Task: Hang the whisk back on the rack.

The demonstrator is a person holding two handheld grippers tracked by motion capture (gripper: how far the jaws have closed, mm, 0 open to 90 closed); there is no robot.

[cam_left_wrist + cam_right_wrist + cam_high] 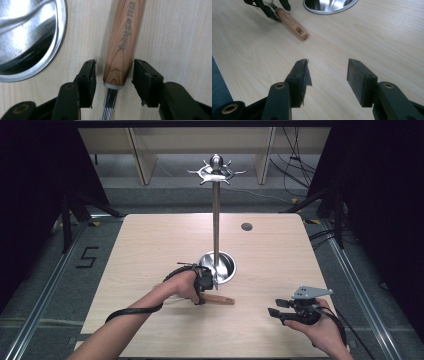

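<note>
Showing: a light wooden table (150, 245) seen from above, with a person's two forearms entering from the near edge, each hand carrying a two-jaw gripper.
Left gripper (114, 72): lowered over the tool near the table's middle, just in front of the bowl; also seen in the high view (204, 281).
Left jaws: apart, one on each side of the wooden handle near its metal collar; a narrow gap shows between each pad and the wood, so the pads do not press on it.
Tool: a wooden-handled utensil (125, 42) lying flat on the table, its handle bearing dark printed lettering; a grey collar joins the wood to a ribbed metal shank that runs out of the left gripper view at the bottom. Its working end cannot be made out.
Handle end: in the right gripper view the handle (292, 23) points away from the left gripper and has a hanging hole near its tip.
Steel bowl (27, 37): round, polished, just beside the tool and apart from it; it forms the base of the stand.
Stand (216, 220): an upright metal pole rising from the bowl, topped by a ring of hooks.
Right gripper (327, 75): held in the hand near the table's right front corner, well apart from the tool.
Right jaws: wide apart, with bare tabletop between them.
</note>
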